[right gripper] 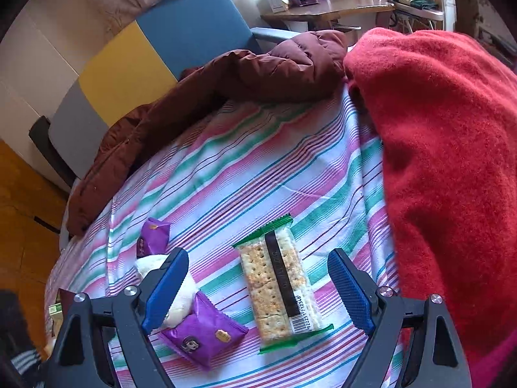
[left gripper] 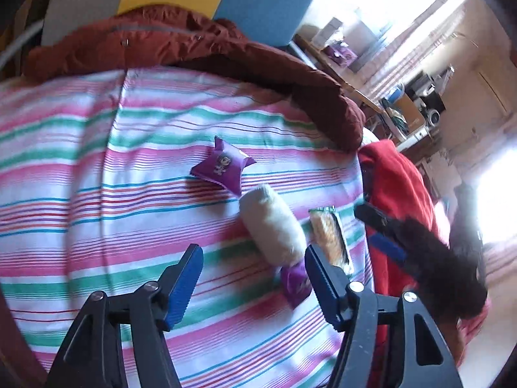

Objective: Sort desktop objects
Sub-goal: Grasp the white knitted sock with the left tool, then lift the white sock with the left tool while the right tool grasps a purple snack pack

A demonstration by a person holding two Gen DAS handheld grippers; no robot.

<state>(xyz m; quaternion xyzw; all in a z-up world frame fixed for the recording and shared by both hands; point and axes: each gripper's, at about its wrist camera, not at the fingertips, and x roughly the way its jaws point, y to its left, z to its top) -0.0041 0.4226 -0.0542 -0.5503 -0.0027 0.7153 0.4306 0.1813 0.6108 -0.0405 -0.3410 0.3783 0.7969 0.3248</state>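
On the striped pink, green and white cloth (right gripper: 265,174), going left to right in the right wrist view: a small purple foil snack packet (right gripper: 153,237), a white fluffy roll (right gripper: 181,294), a second purple foil packet (right gripper: 202,336) touching the roll, then a clear green-edged cracker pack (right gripper: 279,286). The right claw (right gripper: 258,291) hangs spread wide, empty, straddling the cracker pack. A brown padded jacket (right gripper: 258,74) and red fleece blanket (right gripper: 452,161) border the cloth. The left claw (left gripper: 253,283) is spread too, empty, near the roll.
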